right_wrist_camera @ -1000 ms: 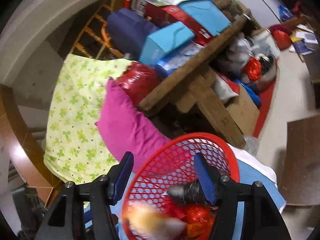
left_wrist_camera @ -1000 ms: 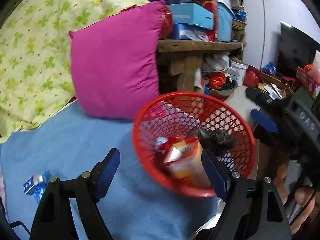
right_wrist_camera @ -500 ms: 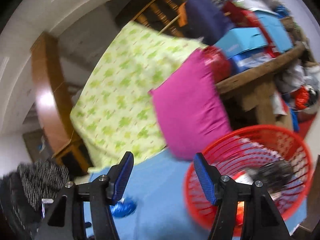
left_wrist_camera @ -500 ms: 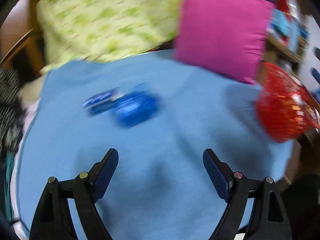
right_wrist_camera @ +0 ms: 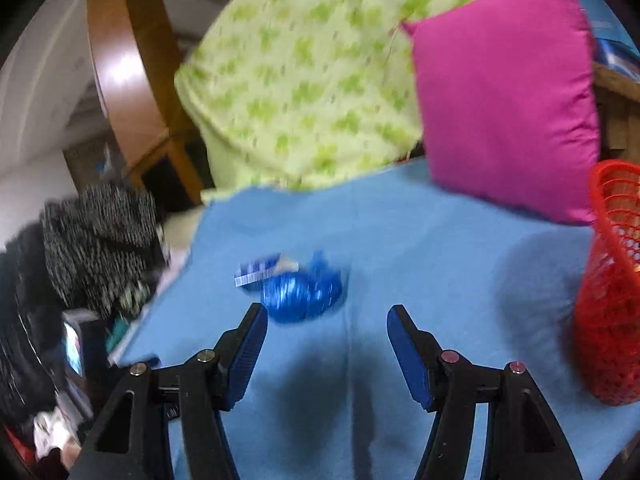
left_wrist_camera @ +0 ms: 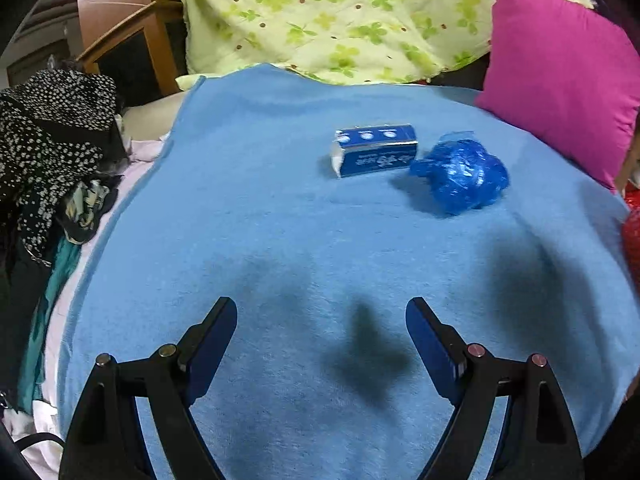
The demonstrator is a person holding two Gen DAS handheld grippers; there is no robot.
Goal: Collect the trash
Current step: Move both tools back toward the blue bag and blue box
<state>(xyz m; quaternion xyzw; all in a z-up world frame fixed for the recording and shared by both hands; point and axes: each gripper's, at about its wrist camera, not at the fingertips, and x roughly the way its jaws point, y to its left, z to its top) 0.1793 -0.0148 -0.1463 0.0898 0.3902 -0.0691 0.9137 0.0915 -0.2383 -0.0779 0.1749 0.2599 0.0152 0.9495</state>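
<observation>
A small blue carton [left_wrist_camera: 374,150] lies on the blue blanket [left_wrist_camera: 280,240], with a crumpled blue plastic bag [left_wrist_camera: 460,174] just right of it. My left gripper [left_wrist_camera: 322,336] is open and empty, well short of both. In the right wrist view the blue bag [right_wrist_camera: 304,294] and the carton [right_wrist_camera: 260,270] lie just beyond my open, empty right gripper [right_wrist_camera: 326,334], slightly left of centre. The red mesh basket [right_wrist_camera: 612,280] stands on the blanket at the right edge.
A magenta cushion [left_wrist_camera: 560,80] and a green flowered quilt [left_wrist_camera: 340,12] lie at the back of the bed. A pile of black dotted clothes [left_wrist_camera: 52,140] sits at the left, off the blanket. A wooden bed frame [right_wrist_camera: 124,80] rises behind. The basket's edge [left_wrist_camera: 632,232] shows at the right.
Both grippers have swung left, away from the red basket, and now face the blue carton and bag. The right gripper has come down close to the bag.
</observation>
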